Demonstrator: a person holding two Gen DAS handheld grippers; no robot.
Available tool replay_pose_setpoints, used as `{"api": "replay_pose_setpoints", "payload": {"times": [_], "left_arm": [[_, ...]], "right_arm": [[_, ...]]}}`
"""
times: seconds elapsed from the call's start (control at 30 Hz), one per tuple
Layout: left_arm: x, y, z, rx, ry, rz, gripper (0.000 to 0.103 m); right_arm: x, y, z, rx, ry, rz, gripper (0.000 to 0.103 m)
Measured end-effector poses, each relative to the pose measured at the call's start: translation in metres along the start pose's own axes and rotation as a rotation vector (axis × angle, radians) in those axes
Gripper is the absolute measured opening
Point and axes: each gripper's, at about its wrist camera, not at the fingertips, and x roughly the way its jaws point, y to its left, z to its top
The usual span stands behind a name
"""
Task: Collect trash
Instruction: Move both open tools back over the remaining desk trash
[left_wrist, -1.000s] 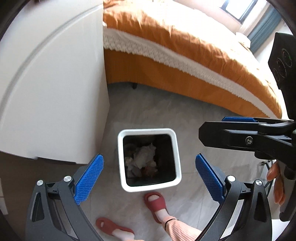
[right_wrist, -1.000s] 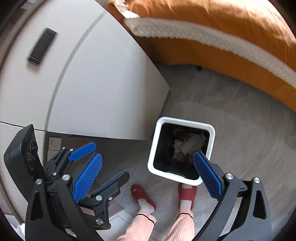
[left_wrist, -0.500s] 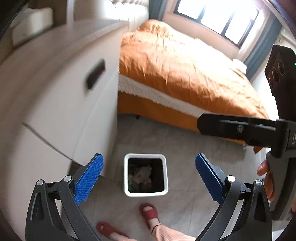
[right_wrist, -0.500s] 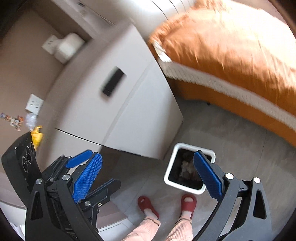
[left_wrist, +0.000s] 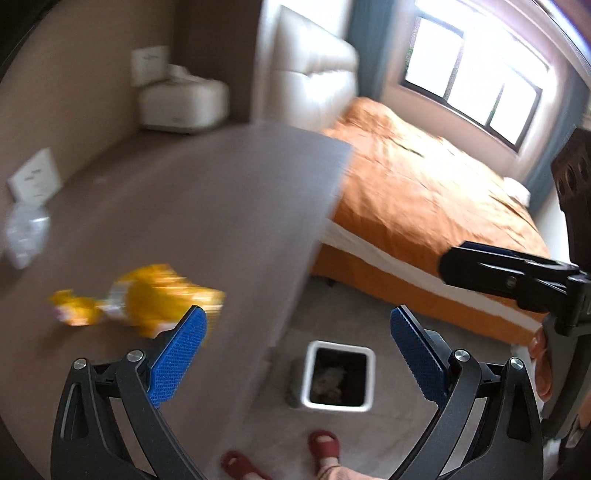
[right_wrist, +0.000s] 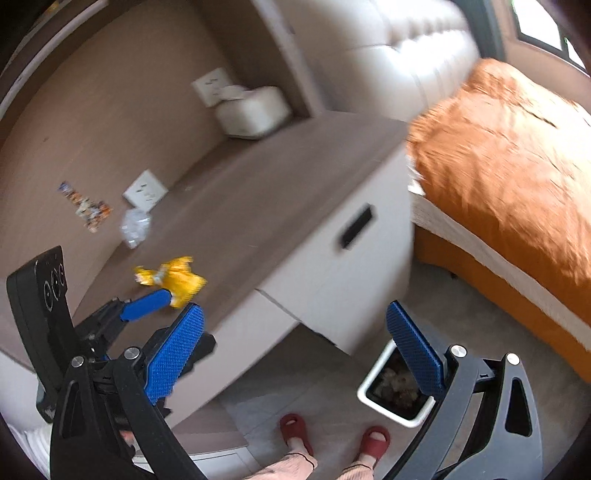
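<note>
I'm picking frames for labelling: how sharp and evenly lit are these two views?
Left wrist: the yellow wrapper and cabinet top are smeared by motion, the window is blown out, and the fingers stay crisp. Right wrist: bed and cabinet front blurred; fisheye bends edges in both.

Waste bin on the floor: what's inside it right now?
The white-rimmed waste bin holds a pile of pale crumpled trash. Its dark walls and the pile hide the bottom. In the right wrist view, one of the right gripper's blue fingers covers part of the opening.
</note>
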Motion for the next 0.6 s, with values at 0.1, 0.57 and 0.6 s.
{"api": "replay_pose_setpoints", "payload": {"times": [0.1, 0.57, 0.6], "left_arm": [[-0.023, 0.033, 0.0, -0.034, -0.019, 0.063, 0.098], [-0.076, 0.175, -0.013, -0.141, -0.069, 0.213, 0.098], [-0.075, 0.182, -0.012, -0.142, -0.075, 0.211, 0.098]], "right_arm": [[0.009, 0.034, 0.007, -0.062, 0.002, 0.043, 0.098], [0.085, 0.145, 0.01, -0.268, 0.047, 0.067, 0.098], [0.09, 0.148, 0.01, -0.273, 0.049, 0.06, 0.099]]}}
